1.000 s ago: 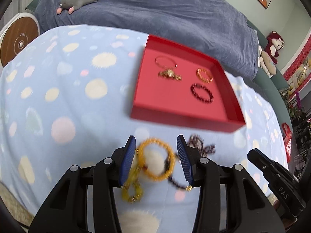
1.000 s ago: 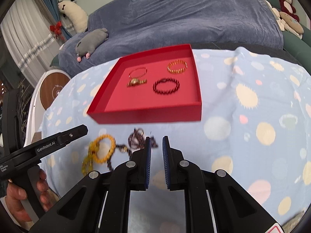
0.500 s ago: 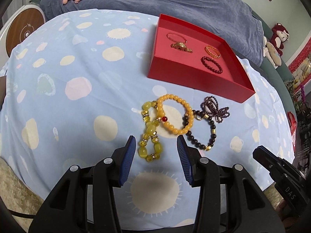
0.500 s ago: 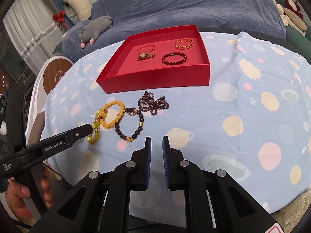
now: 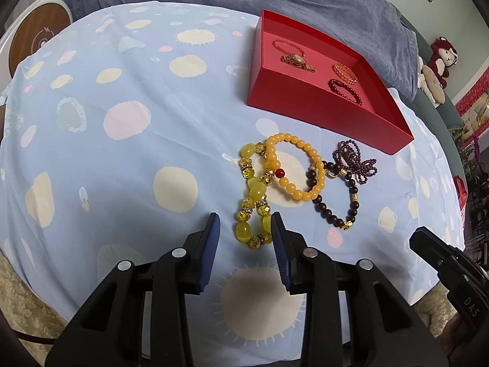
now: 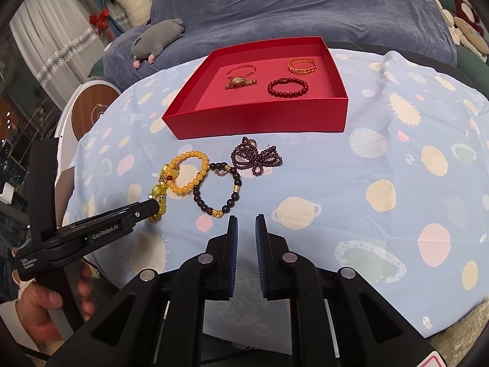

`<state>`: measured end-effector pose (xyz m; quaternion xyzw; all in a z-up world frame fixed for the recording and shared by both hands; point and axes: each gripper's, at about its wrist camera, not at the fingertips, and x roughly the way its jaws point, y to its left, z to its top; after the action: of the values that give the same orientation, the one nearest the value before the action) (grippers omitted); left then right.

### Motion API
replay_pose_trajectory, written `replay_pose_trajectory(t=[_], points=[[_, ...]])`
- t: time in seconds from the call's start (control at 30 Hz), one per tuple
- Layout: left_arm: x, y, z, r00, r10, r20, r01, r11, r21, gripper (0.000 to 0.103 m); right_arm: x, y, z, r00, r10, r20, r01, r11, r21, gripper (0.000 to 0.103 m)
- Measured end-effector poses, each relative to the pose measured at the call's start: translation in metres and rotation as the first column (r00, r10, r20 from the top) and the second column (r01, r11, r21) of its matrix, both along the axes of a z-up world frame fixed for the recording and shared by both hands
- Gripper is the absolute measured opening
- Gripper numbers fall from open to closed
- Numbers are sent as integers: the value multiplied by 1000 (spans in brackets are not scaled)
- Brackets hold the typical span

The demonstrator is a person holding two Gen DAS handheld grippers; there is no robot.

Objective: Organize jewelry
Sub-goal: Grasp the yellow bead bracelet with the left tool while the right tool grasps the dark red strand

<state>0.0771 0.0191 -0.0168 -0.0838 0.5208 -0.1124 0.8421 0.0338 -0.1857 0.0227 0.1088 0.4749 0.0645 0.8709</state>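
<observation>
A red tray [image 5: 308,109] [image 6: 269,119] holds a gold watch [image 5: 297,60], a thin bangle, a gold bracelet [image 5: 344,72] and a dark red bead bracelet [image 6: 287,87]. In front of it on the cloth lie a yellow crystal bracelet [image 5: 253,195] [image 6: 161,194], an orange bead bracelet [image 5: 295,169] [image 6: 189,176], a dark bead bracelet [image 5: 336,198] [image 6: 218,189] and a purple bead strand [image 5: 354,160] [image 6: 258,157]. My left gripper [image 5: 244,235] is open, its jaws either side of the yellow bracelet's near end. My right gripper [image 6: 246,238] is nearly closed and empty, just short of the dark bracelet.
The table wears a light blue cloth with pastel spots [image 5: 128,122]. Behind it is a sofa under a blue blanket [image 6: 305,6] with a grey plush toy [image 6: 159,38]. A round white and wood stool [image 6: 91,110] stands at the left.
Both grippers have pulled back and risen from the table, then the left moved in again, so the yellow bracelet's near end now lies between its open jaws. Jewelry has not moved.
</observation>
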Motion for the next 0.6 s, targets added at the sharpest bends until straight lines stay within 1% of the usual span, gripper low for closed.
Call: replay_pose_trajectory(t=[0.03,0.07,0.13,0.23,0.3,0.4,0.6], points=[[1,-1,0,1000,-1,2,1,1000,1,32,0,0,0,1000,1,0,-1,1000,0,13],[1,-2,0,1000,-4,2,4,1000,-4,27,0,1,0,1000,3,-1,-3,1000,0,13],[3,-5,-1,1000,-15,2,16,1000,-18,21,1,2,0,1000,7,-3,-7,1000,1,13],[5,-10,1,999,-34,14,34,999,-14,9,2,3,-1,1000,9,-5,-9,1000,0,13],[5,-12,3,999,-41,17,41,999,-9,9,3,3,-1,1000,9,-3,-9,1000,0,13],[4,-9,8,999,-31,22,31,999,-29,9,7,3,0,1000,10,5,-10,1000,-4,13],[6,1,26,999,-1,48,4,998,-64,9,30,-1,0,1000,12,22,-11,1000,-20,13]])
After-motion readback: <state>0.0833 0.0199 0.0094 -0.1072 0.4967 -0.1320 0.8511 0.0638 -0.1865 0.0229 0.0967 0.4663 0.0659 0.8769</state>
